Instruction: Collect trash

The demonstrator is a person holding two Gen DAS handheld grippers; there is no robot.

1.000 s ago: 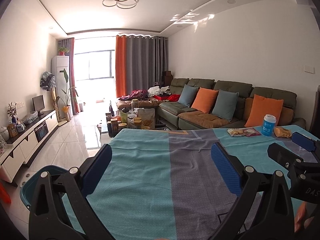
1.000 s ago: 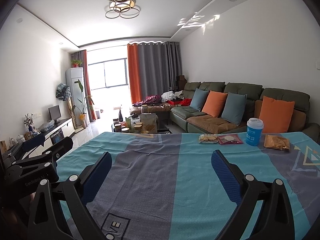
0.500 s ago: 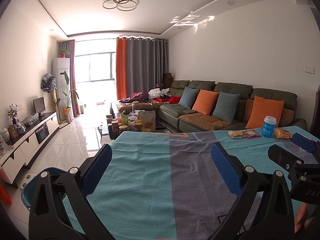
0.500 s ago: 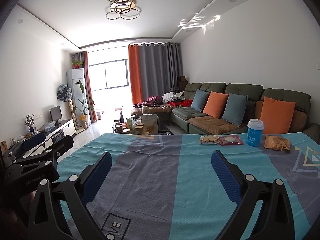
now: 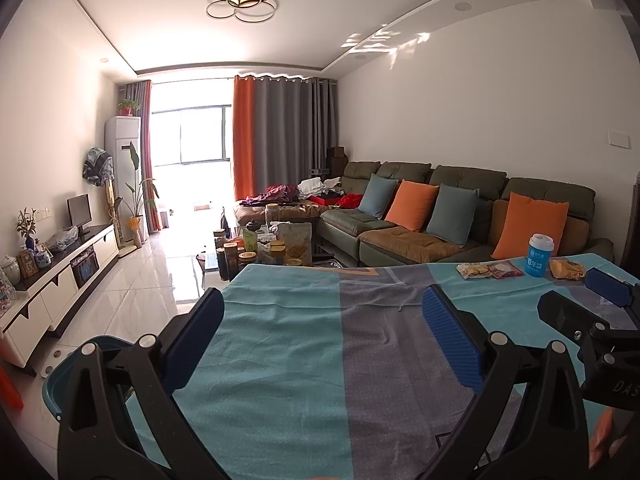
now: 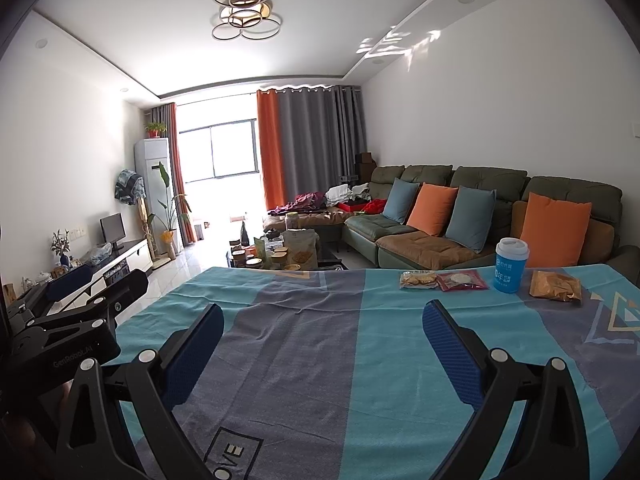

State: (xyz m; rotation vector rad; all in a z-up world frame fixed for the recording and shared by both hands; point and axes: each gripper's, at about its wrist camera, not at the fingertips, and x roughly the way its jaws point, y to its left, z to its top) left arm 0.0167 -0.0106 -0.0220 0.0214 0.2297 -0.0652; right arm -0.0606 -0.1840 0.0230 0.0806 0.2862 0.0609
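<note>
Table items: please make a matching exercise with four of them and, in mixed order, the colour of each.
Things:
1. cup
2. cracker bag
3. middle packet
4. right packet

Colours:
a. red
b. orange-brown
c. blue with white lid
d. clear, pale biscuits inside

Pairs: 1-c, 2-d, 3-a, 4-b

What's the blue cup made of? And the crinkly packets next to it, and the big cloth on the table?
The blue cup looks like printed paper with a white plastic lid, though I can't be sure. The three snack packets look like thin shiny plastic film; two are see-through, showing biscuits inside. The tablecloth looks like soft woven fabric, matte and wrinkled.
</note>
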